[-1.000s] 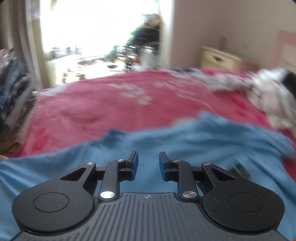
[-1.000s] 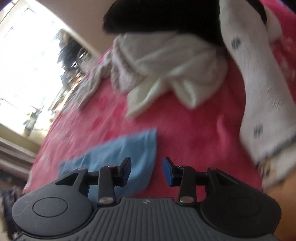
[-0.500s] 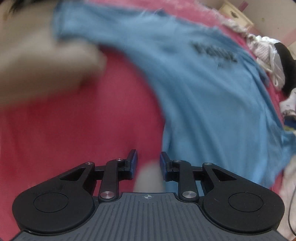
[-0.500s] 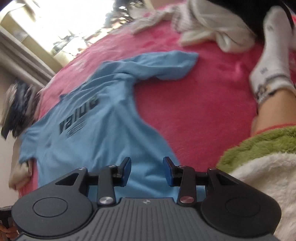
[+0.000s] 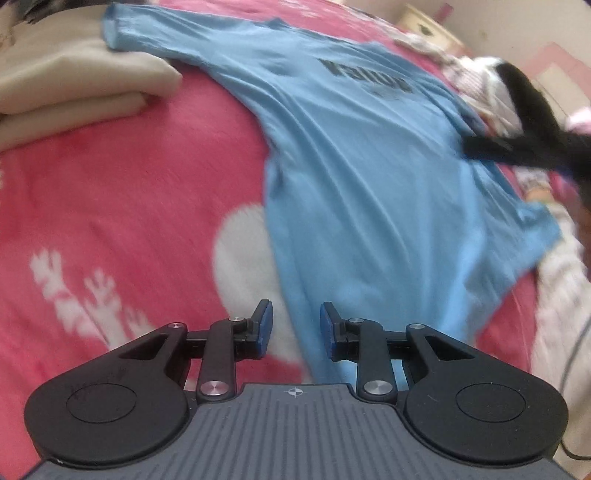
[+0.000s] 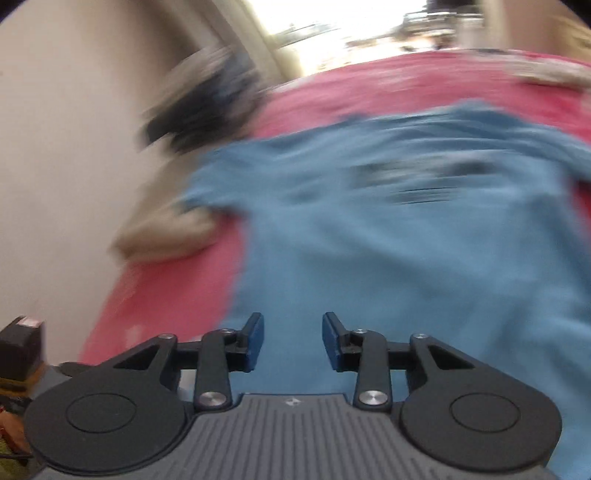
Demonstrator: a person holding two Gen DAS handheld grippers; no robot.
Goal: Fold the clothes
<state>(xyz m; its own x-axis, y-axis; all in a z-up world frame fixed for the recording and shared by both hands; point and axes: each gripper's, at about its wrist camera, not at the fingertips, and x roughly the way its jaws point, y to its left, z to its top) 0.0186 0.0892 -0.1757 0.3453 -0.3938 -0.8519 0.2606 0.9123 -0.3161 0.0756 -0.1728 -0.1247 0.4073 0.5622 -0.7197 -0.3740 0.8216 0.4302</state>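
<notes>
A light blue T-shirt (image 5: 369, 177) lies spread out flat on a bed covered by a pink blanket (image 5: 129, 192), its dark printed lettering (image 5: 365, 75) facing up. In the left wrist view one sleeve reaches up and to the left, its end resting on a folded cream cloth (image 5: 74, 88) that sits at the blanket's far left edge. The shirt's lower hem runs down toward the left gripper (image 5: 296, 325), whose blue-padded fingers (image 5: 264, 325) stand apart with nothing between them, hovering over the shirt's near edge and a white patch in the blanket pattern. White snowflake-like shapes (image 5: 81, 291) mark the blanket to the left. On the shirt's right side a dark blurred shape (image 5: 524, 147) crosses its edge; what it is cannot be told. Beyond it lie loose pale garments (image 5: 480, 74), and a cream bedside cabinet (image 5: 428, 26) stands against the far wall.

The right wrist view is heavily blurred. There the right gripper (image 6: 293, 341) is likewise released, fingers (image 6: 255, 341) parted and empty just above the T-shirt (image 6: 406, 251). The pink blanket (image 6: 369, 88) extends past the shirt, a cream wall (image 6: 55, 147) fills the left, a dark stack of clothes (image 6: 207, 103) sits at the bed's far corner, and a bright window (image 6: 351, 26) glares behind.
</notes>
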